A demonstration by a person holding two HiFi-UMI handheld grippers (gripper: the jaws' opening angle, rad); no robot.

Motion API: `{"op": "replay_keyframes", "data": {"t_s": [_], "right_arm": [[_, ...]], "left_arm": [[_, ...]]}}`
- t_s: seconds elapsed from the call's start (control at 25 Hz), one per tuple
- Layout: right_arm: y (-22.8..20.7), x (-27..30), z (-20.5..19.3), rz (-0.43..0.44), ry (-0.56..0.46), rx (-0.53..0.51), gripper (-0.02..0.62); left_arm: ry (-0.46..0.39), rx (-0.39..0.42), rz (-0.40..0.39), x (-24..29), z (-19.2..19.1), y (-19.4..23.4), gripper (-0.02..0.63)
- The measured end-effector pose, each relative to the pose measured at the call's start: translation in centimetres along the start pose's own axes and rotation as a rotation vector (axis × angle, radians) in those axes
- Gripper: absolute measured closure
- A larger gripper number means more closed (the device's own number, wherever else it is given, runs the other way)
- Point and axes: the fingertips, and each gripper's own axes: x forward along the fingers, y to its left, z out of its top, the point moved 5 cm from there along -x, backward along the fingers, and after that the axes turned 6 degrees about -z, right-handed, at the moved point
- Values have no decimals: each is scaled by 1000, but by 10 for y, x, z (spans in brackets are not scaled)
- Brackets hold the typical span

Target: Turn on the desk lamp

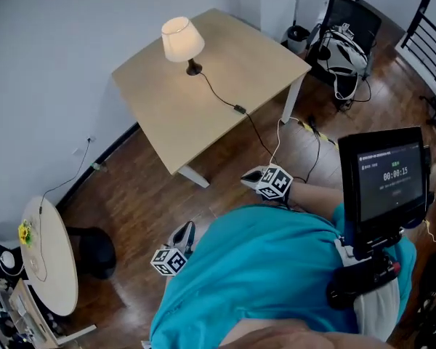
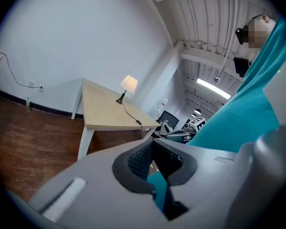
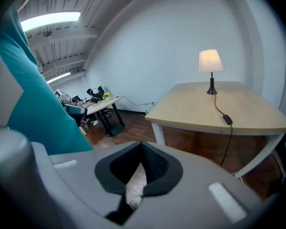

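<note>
The desk lamp (image 1: 182,40) with a cream shade stands on the far part of the light wooden table (image 1: 174,115). Its black cord runs across the top to an inline switch (image 1: 240,109) near the table's right edge. The right gripper view shows the lamp (image 3: 210,63) and the switch (image 3: 226,119); the left gripper view shows the lamp (image 2: 127,86). Whether it is lit I cannot tell. Both grippers hang close to my teal shirt, well short of the table. My left gripper (image 1: 176,249) and right gripper (image 1: 269,181) have their jaws together with nothing held.
A round side table (image 1: 52,262) and a dark stool (image 1: 94,249) stand at the left. An office chair (image 1: 346,36) loaded with gear sits beyond the table's right corner. Cables trail on the wooden floor (image 1: 309,128). A screen (image 1: 391,184) is mounted at my chest.
</note>
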Motion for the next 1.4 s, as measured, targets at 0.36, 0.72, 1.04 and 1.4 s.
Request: {"op": "replay_keyframes", "data": {"t_s": [0.36,0.72,1.04,1.4], "right_arm": [[4,-107,-63,-52,-107,-2,594],[42,-215,-173,-3,-280,24,594],[65,-233,-243,102,-262,14,594],[253,-233,-286,70,-276,-58,594]], "left_arm": [[10,126,-103,40,-57,-92,604],[41,134,-76,42,-194,-201,604],[37,172,12,19,-255,-255,604],[-26,215,-21,-172,-345,-287,604]]}}
